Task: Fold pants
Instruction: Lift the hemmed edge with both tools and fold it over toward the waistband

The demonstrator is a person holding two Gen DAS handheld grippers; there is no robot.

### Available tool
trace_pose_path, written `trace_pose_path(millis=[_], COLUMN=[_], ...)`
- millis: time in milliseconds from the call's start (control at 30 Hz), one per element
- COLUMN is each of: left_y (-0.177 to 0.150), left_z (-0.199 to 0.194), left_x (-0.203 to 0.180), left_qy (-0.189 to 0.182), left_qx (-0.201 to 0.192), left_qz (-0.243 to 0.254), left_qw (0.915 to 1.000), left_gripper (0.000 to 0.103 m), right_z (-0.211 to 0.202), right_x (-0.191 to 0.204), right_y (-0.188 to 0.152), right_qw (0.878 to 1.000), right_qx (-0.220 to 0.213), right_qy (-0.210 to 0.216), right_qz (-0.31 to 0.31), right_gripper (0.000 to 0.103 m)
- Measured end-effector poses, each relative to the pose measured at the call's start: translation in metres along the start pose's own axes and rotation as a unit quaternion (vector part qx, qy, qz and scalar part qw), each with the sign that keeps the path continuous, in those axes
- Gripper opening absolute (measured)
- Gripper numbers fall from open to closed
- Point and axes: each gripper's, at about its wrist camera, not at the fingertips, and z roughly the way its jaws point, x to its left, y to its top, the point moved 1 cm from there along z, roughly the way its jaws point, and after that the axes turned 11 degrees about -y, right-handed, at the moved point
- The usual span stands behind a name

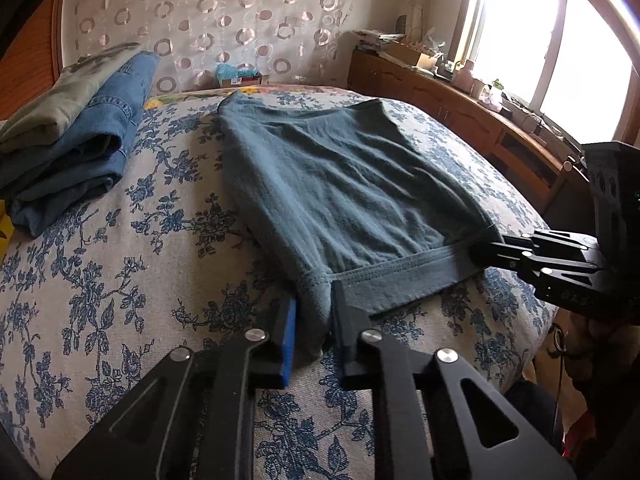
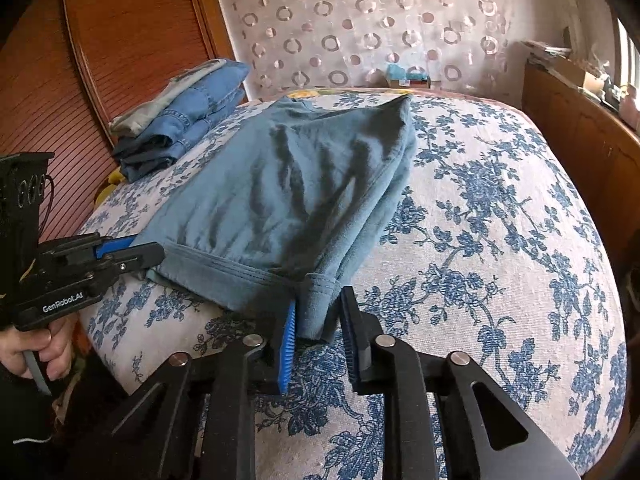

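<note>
Teal-blue pants [image 1: 332, 184] lie flat on the flowered bed, waistband toward me; they also show in the right wrist view [image 2: 288, 200]. My left gripper [image 1: 314, 312] holds the near left corner of the waistband between its pads. My right gripper [image 2: 318, 312] holds the near right corner of the waistband the same way. Each gripper shows from the side in the other's view, the right one [image 1: 496, 252] and the left one [image 2: 136, 254], both closed on the band's ends.
A stack of folded jeans and a grey-green garment [image 1: 76, 128] sits at the bed's far left, by a wooden headboard [image 2: 120, 40]. A wooden cabinet [image 1: 460, 116] with clutter runs along the right under a bright window. The flowered bedspread [image 2: 500, 240] is bare to the right.
</note>
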Motion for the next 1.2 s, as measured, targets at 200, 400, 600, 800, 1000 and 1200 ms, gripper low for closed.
trace_pose_path(millis=[200,400,600,800,1000,1200], left_y=[0.001,0.000,-0.004,-0.003,0.000,0.003], left_z=[-0.022,-0.045,-0.062,-0.083,-0.100,-0.114], left_x=[-0.011,-0.025,-0.037,-0.051,-0.063,-0.072], left_qy=[-0.013,-0.028,-0.037,-0.047,-0.052,-0.054], left_qx=[-0.018,-0.033,-0.043,-0.058,-0.076,-0.090], left_qz=[0.007,0.017,0.019,0.032,0.043,0.055], left_qw=[0.9997,0.9989,0.9982,0.9967,0.9948,0.9930], left_gripper=[0.012,0.012,0.012,0.012,0.012,0.012], right_z=[-0.012,-0.033,-0.057,-0.075,-0.090,-0.108], right_x=[-0.006,-0.010,-0.013,-0.020,-0.021,-0.024], right_y=[0.002,0.000,-0.007,-0.015,-0.018,-0.019], right_qw=[1.000,0.999,0.998,0.997,0.996,0.994], right_qx=[-0.014,-0.030,-0.045,-0.054,-0.069,-0.090], right_qy=[0.026,0.039,0.047,0.056,0.060,0.066], right_qz=[0.010,0.016,0.013,0.020,0.023,0.022], right_gripper=[0.015,0.015,0.015,0.015,0.015,0.015])
